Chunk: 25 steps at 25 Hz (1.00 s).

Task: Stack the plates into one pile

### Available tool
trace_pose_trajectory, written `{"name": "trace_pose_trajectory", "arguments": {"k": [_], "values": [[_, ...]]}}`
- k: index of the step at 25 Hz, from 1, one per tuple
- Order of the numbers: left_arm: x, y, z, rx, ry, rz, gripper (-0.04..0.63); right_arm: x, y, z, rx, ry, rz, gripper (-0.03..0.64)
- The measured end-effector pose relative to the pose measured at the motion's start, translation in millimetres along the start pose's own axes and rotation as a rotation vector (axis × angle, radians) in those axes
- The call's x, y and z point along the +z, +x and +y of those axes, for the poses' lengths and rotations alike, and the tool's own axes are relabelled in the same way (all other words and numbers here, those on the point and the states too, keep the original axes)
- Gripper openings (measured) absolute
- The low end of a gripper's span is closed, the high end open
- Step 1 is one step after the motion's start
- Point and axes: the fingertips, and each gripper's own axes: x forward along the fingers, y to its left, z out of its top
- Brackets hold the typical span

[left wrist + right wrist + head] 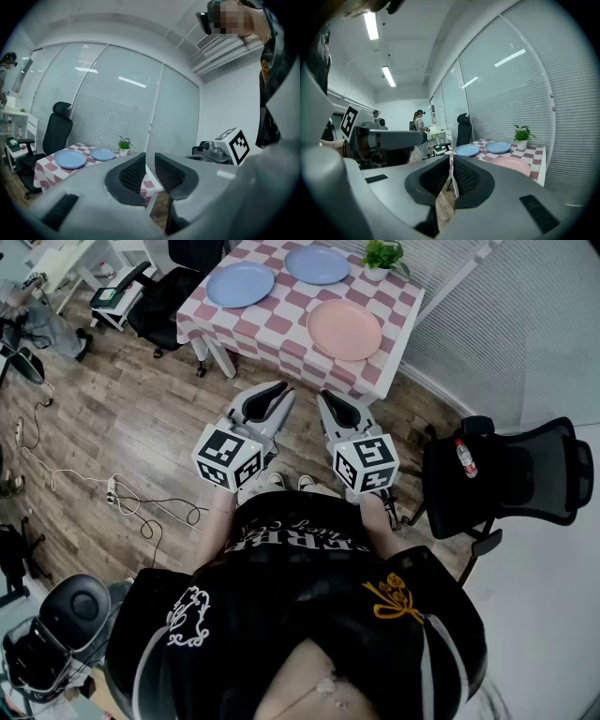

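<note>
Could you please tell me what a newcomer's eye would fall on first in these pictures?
The pink-and-white checked table stands out first, bearing a pink plate nearest, a left blue plate and a right blue plate farther back, all apart, and a potted plant at the far corner. Closer in, the left gripper and right gripper are held side by side above the wooden floor, short of the table, both shut and empty.

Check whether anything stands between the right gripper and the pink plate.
Nothing visible does. The right gripper, jaws shut and empty, hangs just short of the table. The pink plate lies alone by the table's near edge, and nothing lies on the cloth in front of it.
</note>
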Motion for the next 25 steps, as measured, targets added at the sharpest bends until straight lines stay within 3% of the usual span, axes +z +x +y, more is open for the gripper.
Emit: {"name": "trace_pose_trajectory", "arguments": {"k": [10,25], "values": [[2,-23,21,0.018,0.009,-0.003,0.072,23,1,-2,-0.05,-0.013,-0.085,0.031],[-33,-36,41,-0.018,-0.066,0.052,0.071,-12,-23,-38,-0.237,0.079,-0.023,0.031]]}}
